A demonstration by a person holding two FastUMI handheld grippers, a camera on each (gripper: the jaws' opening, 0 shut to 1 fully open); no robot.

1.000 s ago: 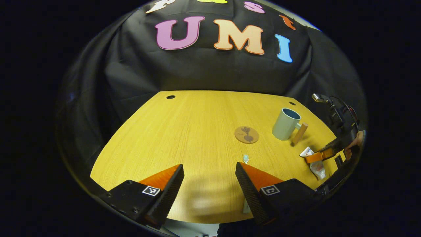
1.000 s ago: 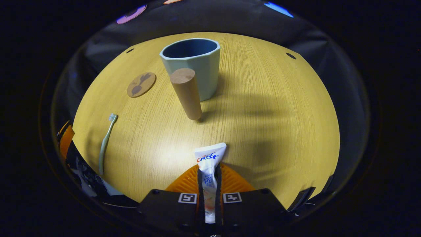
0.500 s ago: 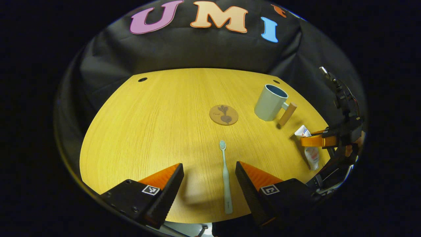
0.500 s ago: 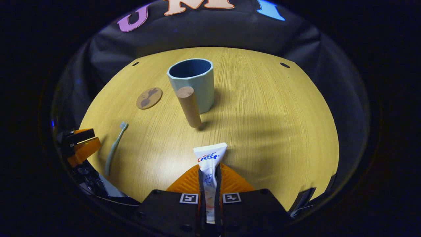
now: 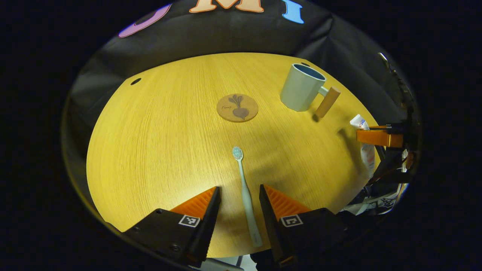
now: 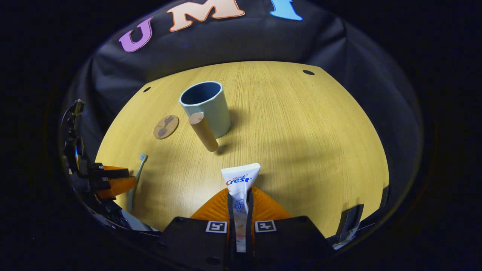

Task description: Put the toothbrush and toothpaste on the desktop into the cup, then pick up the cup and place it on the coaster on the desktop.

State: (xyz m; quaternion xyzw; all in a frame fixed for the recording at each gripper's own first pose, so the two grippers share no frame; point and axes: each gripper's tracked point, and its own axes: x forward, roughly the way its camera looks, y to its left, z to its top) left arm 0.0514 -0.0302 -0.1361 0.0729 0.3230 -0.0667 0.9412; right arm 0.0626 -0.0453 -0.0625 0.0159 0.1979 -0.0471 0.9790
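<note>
Left gripper view: on the desktop (image 5: 158, 135), the cup (image 5: 300, 92) stands far right beyond the coaster (image 5: 237, 107). The toothbrush (image 5: 245, 192) lies lengthwise between the left gripper (image 5: 237, 205)'s parted fingers, untouched, head pointing away. The right gripper (image 6: 239, 210) is clamped on the toothpaste (image 6: 240, 188), with the cup ahead.

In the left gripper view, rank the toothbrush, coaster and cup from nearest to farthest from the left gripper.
From the left gripper:
1. Toothbrush, lying on the table between the open fingers, head pointing away.
2. Coaster, straight ahead, past the brush head.
3. Cup, farthest, ahead and to the right, near the table's far edge.
</note>
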